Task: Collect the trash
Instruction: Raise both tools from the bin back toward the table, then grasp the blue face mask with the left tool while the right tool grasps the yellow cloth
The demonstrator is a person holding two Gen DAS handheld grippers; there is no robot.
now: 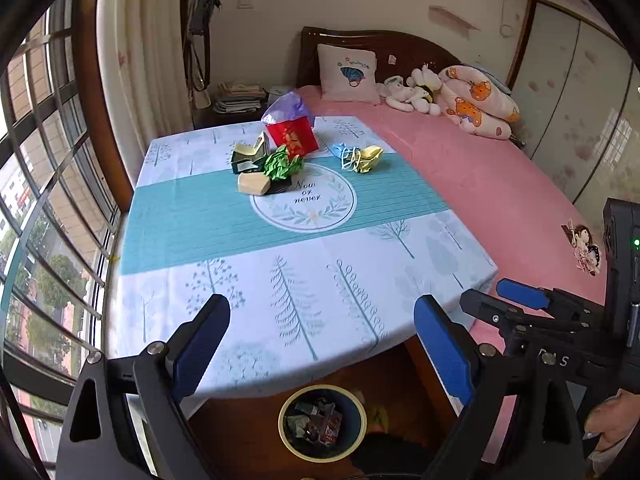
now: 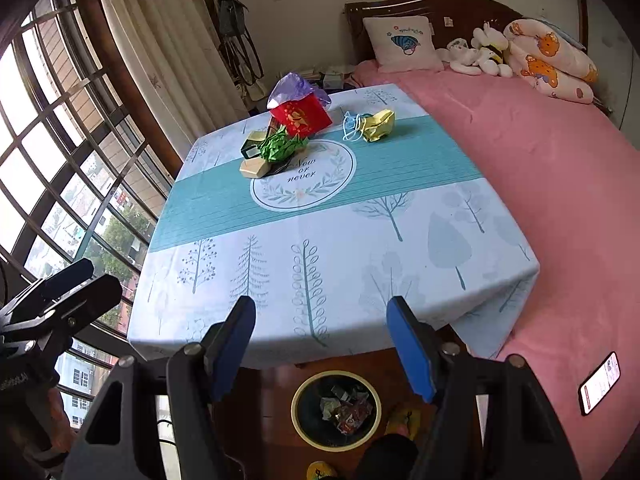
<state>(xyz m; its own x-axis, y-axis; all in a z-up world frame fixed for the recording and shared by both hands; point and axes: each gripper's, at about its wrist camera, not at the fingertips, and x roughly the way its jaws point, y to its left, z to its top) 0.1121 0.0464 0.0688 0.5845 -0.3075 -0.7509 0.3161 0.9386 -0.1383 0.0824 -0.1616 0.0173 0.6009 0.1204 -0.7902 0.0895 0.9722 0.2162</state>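
Left wrist view
- Left gripper (image 1: 322,344): released, jaws wide, nothing between the blue pads; it hangs over the near edge of the table (image 1: 280,280).
- Trash ahead: one cluster far beyond the fingertips, past the round "Now or never" print: one red paper bag (image 1: 292,134) with one purple plastic bag (image 1: 288,106) behind it, one crumpled green paper (image 1: 282,164), one beige box (image 1: 252,184), one dark open box (image 1: 248,158).
- Trash ahead, right: one yellow wrapper (image 1: 370,158) touching one blue face mask (image 1: 344,152), apart from the cluster.
- Bin (image 1: 322,420): one, on the floor below and between the fingers, already holding scraps.
- In the way: bare tablecloth only between pads and trash.
- Right side: right gripper (image 1: 516,300) just beside, a hand (image 1: 608,420) on its handle; pink bed (image 1: 500,184) touching the table.

Right wrist view
- Right gripper (image 2: 322,344): released, jaws apart, empty, over the table's near edge.
- Trash: same cluster ahead and slightly left; wrapper and mask straight ahead.
- Bin: below, between the fingers.
- Left side: left gripper, black fingers only; window (image 2: 60,160) behind.
- Right side: one phone (image 2: 600,384) on the bed; one pillow (image 2: 404,42) and soft toys (image 2: 480,54) far ahead.
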